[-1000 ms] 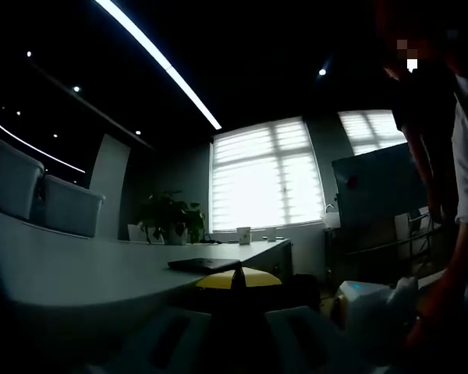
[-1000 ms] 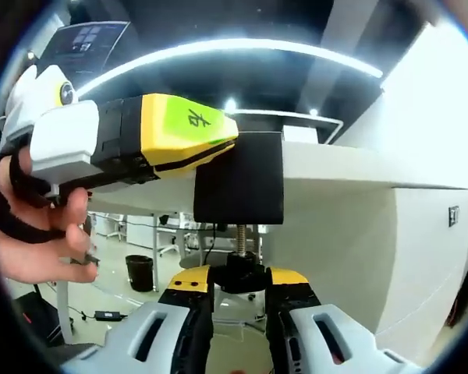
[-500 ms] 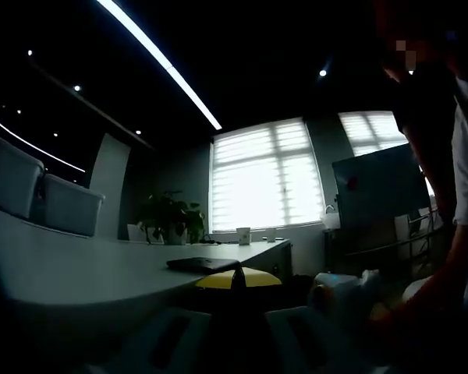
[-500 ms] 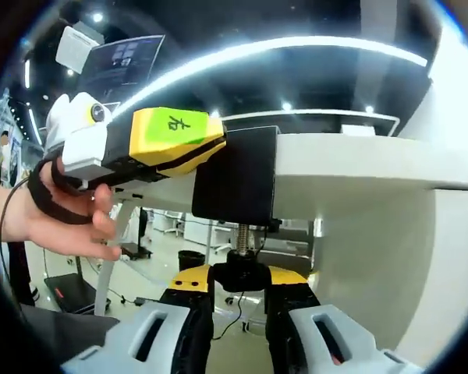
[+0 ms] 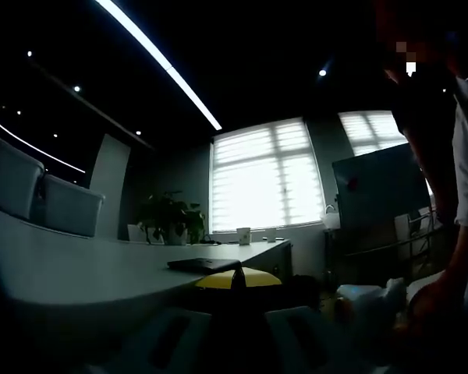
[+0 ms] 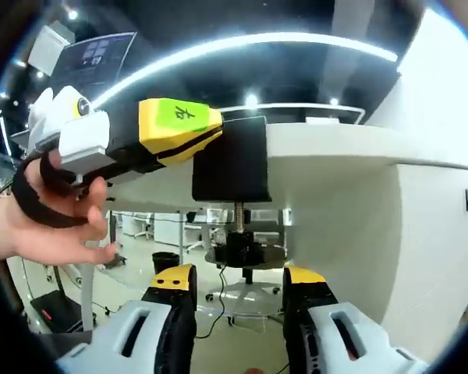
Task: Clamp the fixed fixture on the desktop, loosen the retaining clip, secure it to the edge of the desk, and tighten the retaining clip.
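Below the desk edge [image 6: 335, 160], right hand-held gripper [image 6: 238, 292] gapes around the knob [image 6: 239, 248].

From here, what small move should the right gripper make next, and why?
Probably close the right gripper on the knob again and give it another turn. Its jaws stand open on either side of the knob, below the black clamp that the left gripper holds against the desk edge. Whether the screw is already tight cannot be told.
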### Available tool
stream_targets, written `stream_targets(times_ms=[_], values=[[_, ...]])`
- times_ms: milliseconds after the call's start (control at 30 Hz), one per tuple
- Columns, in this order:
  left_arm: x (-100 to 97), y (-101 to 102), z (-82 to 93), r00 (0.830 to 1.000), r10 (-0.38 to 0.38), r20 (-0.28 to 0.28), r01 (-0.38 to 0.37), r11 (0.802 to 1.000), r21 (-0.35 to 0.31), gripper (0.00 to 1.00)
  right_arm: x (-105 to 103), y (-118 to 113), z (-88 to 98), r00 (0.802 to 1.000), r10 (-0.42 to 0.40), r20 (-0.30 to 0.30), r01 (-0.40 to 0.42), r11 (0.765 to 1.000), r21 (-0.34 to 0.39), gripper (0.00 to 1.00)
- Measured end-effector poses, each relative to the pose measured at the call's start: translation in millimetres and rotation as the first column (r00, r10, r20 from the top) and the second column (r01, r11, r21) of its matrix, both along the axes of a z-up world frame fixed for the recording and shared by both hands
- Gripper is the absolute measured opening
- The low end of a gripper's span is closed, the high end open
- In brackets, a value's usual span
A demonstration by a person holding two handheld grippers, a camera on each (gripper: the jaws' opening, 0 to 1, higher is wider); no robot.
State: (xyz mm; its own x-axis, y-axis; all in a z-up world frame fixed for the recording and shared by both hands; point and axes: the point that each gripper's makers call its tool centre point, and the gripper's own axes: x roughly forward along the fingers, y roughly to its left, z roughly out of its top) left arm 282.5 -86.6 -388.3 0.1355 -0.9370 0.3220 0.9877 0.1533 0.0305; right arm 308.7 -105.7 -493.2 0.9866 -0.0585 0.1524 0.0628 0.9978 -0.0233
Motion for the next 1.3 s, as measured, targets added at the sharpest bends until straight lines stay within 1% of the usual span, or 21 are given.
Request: stream_targets(times_ms=[67,100,133,167,200,233,300,400,433,500,600,733,767,800,833,867,933,1067,1133,1200,1300], values=[[-0.2,-0.1,-0.1,1.0,0.001,0.001,-0.001,1.0,0.001,0.01,-4.8,3.6,1.7,0.999,-0.043,-0.003,0.043,0.999,-0.014,0.42],[-0.3,-0.2,-0.1,1.0,0.001,0.001,-0.001,1.0,0.001,0.01,-5.9,5.0,3.7,0.999,-0.051,0.003,0.051,0.999,-0.015,0.42],[-0.5,-0.3,-0.2,1.0,0.002,0.002,-0.002,1.0,0.002,0.01,-5.8,-2.2,6.9,0.994,-0.108,0.009,0.109,0.993,-0.055,0.42],[-0.7,-0.4,-0.2,1.0,0.003,0.003,-0.003,1.0,0.004,0.01,-10.3,-2.0,13.0,0.99,-0.137,0.032,0.14,0.985,-0.099,0.42],[-0.7,-0.5,-0.3,1.0,0.003,0.003,-0.003,1.0,0.005,0.01,-12.5,3.1,18.1,0.991,-0.123,0.055,0.128,0.986,-0.103,0.41],[-0.9,-0.6,-0.4,1.0,0.004,0.005,-0.004,1.0,0.006,0.01,-13.1,4.9,17.8,0.992,-0.117,0.051,0.122,0.988,-0.095,0.41],[-1.1,-0.7,-0.5,1.0,0.005,0.005,-0.005,1.0,0.006,0.01,-9.1,3.4,17.5,0.992,-0.119,0.04,0.123,0.987,-0.108,0.41],[-1.0,-0.9,-0.6,1.0,0.005,0.004,-0.005,1.0,0.005,0.01,-3.6,-9.3,14.6,0.987,-0.16,0.02,0.161,0.983,-0.092,0.41],[-1.2,-0.9,-0.6,1.0,0.006,0.005,-0.006,1.0,0.006,0.01,-1.5,-12.8,14.9,0.986,-0.166,0.021,0.167,0.983,-0.078,0.41],[-1.3,-0.9,-0.6,1.0,0.005,0.004,-0.005,1.0,0.006,0.01,3.3,-18.1,17.1,0.982,-0.182,0.041,0.185,0.98,-0.078,0.39],[-1.0,-0.5,-0.4,1.0,-0.001,-0.005,0.001,1.0,-0.004,0.01,9.4,-11.7,16.5,0.98,-0.192,0.046,0.196,0.975,-0.107,0.37],[-1.1,-0.6,-0.4,1.0,0.0,-0.002,0.0,1.0,-0.002,0.01,15.3,-8.5,18.7,0.978,-0.204,0.046,0.208,0.973,-0.1,0.37],[-0.9,-0.6,-0.4,1.0,-0.001,-0.002,0.001,1.0,-0.002,0.01,17.0,-8.2,20.3,0.977,-0.208,0.052,0.213,0.972,-0.1,0.36],[-0.9,-0.6,-0.5,1.0,-0.001,-0.001,0.001,1.0,-0.002,0.01,19.2,-8.1,24.2,0.973,-0.219,0.069,0.226,0.967,-0.118,0.33],[-0.8,-0.5,-0.4,1.0,-0.001,-0.001,0.001,1.0,-0.003,0.01,20.2,-9.5,25.5,0.97,-0.232,0.07,0.24,0.96,-0.145,0.29],[-0.7,-0.6,-0.4,1.0,-0.001,0.0,0.001,1.0,-0.003,0.01,22.4,-11.9,24.4,0.969,-0.239,0.062,0.246,0.958,-0.147,0.28],[-0.8,-0.4,-0.4,1.0,-0.002,0.001,0.002,1.0,-0.003,0.01,22.3,-11.3,24.1,0.971,-0.233,0.059,0.239,0.962,-0.131,0.27],[-0.7,-0.4,-0.3,1.0,-0.002,0.0,0.002,1.0,-0.003,0.01,21.2,-11.5,22.5,0.973,-0.222,0.056,0.228,0.965,-0.132,0.27],[-0.6,-0.4,-0.2,1.0,-0.002,-0.001,0.002,1.0,-0.003,0.01,21.0,-11.3,22.7,0.978,-0.199,0.058,0.205,0.972,-0.118,0.27],[-0.5,-0.4,0.0,1.0,-0.001,0.0,0.001,1.0,-0.002,0.01,23.7,-9.9,22.9,0.986,-0.154,0.063,0.16,0.98,-0.114,0.27],[-0.7,-0.4,0.0,1.0,-0.002,0.001,0.002,1.0,0.0,0.01,24.2,-7.2,22.6,0.997,-0.046,0.055,0.053,0.99,-0.13,0.27]])
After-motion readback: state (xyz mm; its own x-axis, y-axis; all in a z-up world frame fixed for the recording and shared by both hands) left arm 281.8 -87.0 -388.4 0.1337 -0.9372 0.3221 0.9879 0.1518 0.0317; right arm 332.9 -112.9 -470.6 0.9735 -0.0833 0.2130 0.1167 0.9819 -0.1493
